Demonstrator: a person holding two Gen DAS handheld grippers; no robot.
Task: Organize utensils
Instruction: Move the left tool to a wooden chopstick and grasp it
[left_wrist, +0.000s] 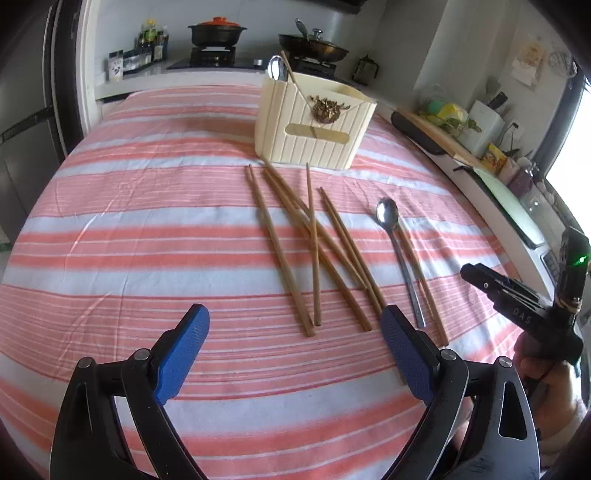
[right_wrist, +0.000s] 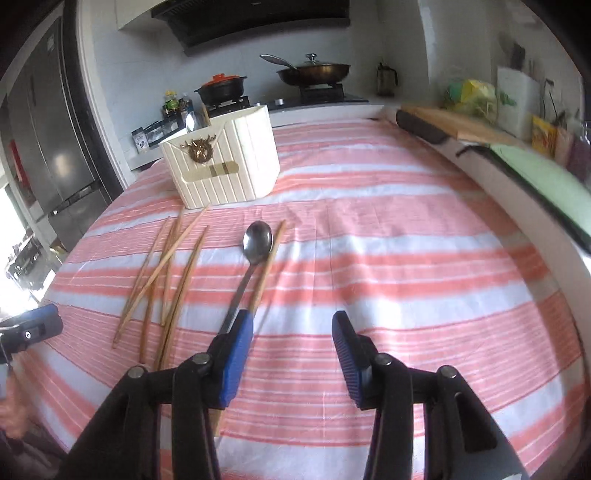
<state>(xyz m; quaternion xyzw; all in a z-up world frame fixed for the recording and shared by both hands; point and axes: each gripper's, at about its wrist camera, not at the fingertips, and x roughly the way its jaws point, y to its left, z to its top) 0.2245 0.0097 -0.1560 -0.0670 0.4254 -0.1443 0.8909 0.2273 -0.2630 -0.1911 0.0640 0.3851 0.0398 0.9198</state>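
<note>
Both claws spread, nothing pinched; utensils lying loose on the striped cloth (left_wrist: 147, 206).
Left gripper (left_wrist: 295, 354) hovering wide open just short of the crossed chopsticks (left_wrist: 314, 243); only the left view is showing the spoon in the holder (left_wrist: 277, 68) clearly. Cream holder (right_wrist: 221, 166) standing past the pile. Right gripper (right_wrist: 291, 354) gaping, left finger overlapping the handle end of the loose spoon (right_wrist: 255, 247) and the single chopstick (right_wrist: 267, 266) beside it. Stove with pots sitting behind.

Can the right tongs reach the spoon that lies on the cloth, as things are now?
Probably yes. The right tongs are open and empty, the spoon lies just ahead, handle toward them; only one chopstick lies alongside it.
</note>
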